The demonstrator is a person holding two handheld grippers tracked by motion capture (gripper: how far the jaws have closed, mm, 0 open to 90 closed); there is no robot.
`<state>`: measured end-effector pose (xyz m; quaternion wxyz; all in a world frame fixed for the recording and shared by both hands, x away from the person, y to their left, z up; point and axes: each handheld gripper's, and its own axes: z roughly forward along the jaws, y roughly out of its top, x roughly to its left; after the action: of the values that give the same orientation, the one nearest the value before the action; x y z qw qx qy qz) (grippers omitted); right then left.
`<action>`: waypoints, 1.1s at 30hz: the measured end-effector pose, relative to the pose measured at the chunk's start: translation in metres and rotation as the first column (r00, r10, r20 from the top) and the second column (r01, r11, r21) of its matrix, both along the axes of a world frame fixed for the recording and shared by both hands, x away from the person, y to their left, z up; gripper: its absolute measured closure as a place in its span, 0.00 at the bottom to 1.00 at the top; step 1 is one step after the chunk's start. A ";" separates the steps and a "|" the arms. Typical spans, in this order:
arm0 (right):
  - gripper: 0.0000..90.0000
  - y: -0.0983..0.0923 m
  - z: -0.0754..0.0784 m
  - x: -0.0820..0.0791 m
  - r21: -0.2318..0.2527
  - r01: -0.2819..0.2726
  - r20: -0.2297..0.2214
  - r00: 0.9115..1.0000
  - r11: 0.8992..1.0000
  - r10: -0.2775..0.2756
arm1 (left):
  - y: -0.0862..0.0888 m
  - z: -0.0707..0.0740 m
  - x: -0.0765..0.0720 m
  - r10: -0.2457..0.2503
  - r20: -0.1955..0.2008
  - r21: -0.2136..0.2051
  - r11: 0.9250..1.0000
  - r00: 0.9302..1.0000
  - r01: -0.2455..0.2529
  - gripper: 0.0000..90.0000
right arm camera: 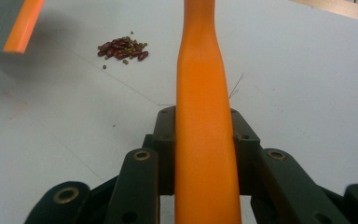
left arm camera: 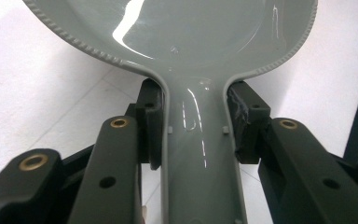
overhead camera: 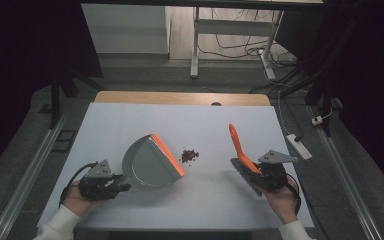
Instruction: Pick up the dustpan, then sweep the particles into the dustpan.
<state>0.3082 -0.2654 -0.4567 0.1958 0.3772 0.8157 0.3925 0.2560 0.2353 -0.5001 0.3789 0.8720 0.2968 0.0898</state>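
On the white table (overhead camera: 130,120), toward seven o'clock in the high view, the left gripper (overhead camera: 122,181) grips the grey dustpan (overhead camera: 150,162) by its handle, its black pads (left arm camera: 151,123) pressed against both sides of the handle's neck (the left gripper view shows this closely). The pan spreads away from the gripper toward one o'clock, and its orange lip (overhead camera: 167,154) faces the middle of the table. Just beyond that lip, at about three o'clock from the pan, lies a small heap of dark red beans (overhead camera: 189,155), apart from the edge. Toward four o'clock in the high view, the right gripper (overhead camera: 255,172) is clamped on the orange brush handle (overhead camera: 239,145), which points up to eleven o'clock; the grey bristle head (overhead camera: 242,172) sits low beside the jaws. In the right gripper view the handle (right arm camera: 203,116) runs straight between the pads (right arm camera: 165,140), with the beans (right arm camera: 122,49) at eleven o'clock and the dustpan's lip (right arm camera: 23,25) at ten.
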 end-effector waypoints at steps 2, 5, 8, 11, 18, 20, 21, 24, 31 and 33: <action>0.78 0.000 0.000 0.000 0.001 0.000 0.000 1.000 1.000 0.000 | -0.001 0.000 -0.001 -0.009 -0.005 0.012 1.000 1.000 0.009 0.68; 0.78 0.000 0.000 0.000 0.001 0.000 -0.001 1.000 1.000 0.000 | -0.003 0.000 -0.002 -0.019 -0.007 0.031 0.999 1.000 0.019 0.68; 0.78 0.001 0.000 0.001 0.000 -0.004 0.000 1.000 1.000 0.004 | -0.002 0.000 -0.002 -0.023 -0.014 0.037 0.999 1.000 0.024 0.68; 0.78 0.002 0.000 0.001 -0.001 -0.011 0.003 1.000 1.000 0.011 | -0.002 -0.001 -0.001 -0.021 -0.019 0.040 0.999 1.000 0.022 0.68; 0.78 0.003 0.001 0.000 0.003 -0.009 0.004 1.000 1.000 0.009 | -0.001 0.001 -0.001 -0.024 -0.029 0.067 0.997 0.999 0.026 0.68; 0.78 0.004 0.001 0.000 0.004 -0.012 0.005 1.000 1.000 0.012 | -0.001 0.002 0.000 -0.025 -0.032 0.071 0.997 0.999 0.027 0.68; 0.78 0.005 0.002 0.000 0.006 -0.013 0.004 1.000 1.000 0.013 | -0.001 0.003 0.000 -0.025 -0.034 0.078 0.997 0.999 0.027 0.68; 0.78 0.008 0.002 0.000 0.009 -0.017 0.006 1.000 1.000 0.017 | -0.002 0.004 0.003 -0.024 -0.043 0.093 0.995 0.999 0.028 0.68; 0.78 0.020 0.007 0.008 0.014 -0.028 0.019 0.999 1.000 0.028 | -0.005 0.004 0.010 -0.017 -0.078 0.104 0.994 0.997 0.025 0.68; 0.78 0.025 0.009 0.014 0.020 -0.032 0.019 0.999 0.999 0.032 | -0.007 0.004 0.013 -0.016 -0.089 0.111 0.994 0.996 0.026 0.68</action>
<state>0.3221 -0.2400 -0.4480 0.1935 0.3623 0.8157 0.4073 0.2689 0.2284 -0.4963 0.3170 0.8980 0.2984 0.0637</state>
